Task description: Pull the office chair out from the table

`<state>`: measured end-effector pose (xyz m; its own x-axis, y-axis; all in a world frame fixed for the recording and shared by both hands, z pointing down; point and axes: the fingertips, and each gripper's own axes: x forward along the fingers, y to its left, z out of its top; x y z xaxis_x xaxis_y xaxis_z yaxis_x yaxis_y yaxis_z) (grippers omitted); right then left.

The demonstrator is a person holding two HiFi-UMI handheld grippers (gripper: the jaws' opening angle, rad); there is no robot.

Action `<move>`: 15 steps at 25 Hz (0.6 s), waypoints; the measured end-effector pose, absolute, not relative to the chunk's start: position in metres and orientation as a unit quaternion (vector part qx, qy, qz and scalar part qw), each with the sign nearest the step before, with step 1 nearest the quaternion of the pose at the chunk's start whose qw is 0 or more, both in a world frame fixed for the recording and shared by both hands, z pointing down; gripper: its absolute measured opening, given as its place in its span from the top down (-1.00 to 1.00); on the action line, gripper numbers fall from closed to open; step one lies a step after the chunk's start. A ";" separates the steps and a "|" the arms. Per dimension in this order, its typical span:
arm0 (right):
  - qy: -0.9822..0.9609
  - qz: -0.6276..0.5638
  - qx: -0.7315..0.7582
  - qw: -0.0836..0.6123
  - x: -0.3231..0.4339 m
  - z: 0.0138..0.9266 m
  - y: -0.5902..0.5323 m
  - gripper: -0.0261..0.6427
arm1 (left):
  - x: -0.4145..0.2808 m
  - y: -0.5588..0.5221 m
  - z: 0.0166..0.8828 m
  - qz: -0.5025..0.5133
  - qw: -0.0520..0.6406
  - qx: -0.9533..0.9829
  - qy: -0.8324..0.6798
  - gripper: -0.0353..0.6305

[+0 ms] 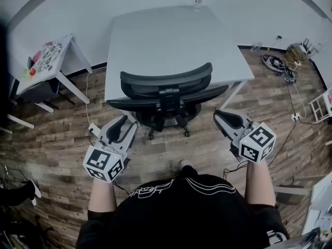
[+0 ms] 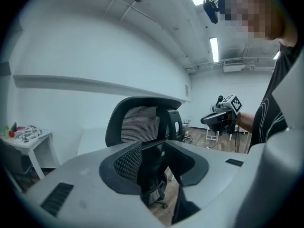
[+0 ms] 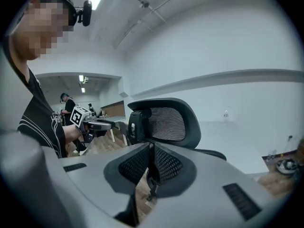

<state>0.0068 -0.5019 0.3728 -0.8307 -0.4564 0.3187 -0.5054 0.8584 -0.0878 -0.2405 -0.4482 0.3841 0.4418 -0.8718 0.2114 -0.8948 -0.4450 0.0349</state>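
Office chair [image 1: 166, 95] sits at frame centre, pushed in at the white table [image 1: 155, 40]. Side table [image 1: 62, 61] upper left, cables [image 1: 282, 66] upper right. Level behind the chair: left gripper [image 1: 126, 124] partly open, empty; right gripper [image 1: 222, 115] closed, empty.

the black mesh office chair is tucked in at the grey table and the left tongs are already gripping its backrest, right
No: the left tongs grip nothing. The left gripper view shows them apart and empty, short of the black mesh office chair. The chair is indeed tucked in at the grey table.
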 end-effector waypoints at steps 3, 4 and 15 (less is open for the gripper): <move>-0.955 0.070 0.242 0.153 0.015 0.369 -0.525 0.80 | -0.241 -0.460 0.388 0.104 0.061 0.846 -0.519 0.40; -0.956 0.063 0.238 0.157 0.016 0.367 -0.532 0.80 | -0.242 -0.464 0.388 0.114 0.053 0.845 -0.520 0.39; -0.926 -0.131 0.142 0.324 0.017 0.392 -0.587 0.24 | -0.283 -0.501 0.417 0.278 -0.015 0.819 -0.501 0.19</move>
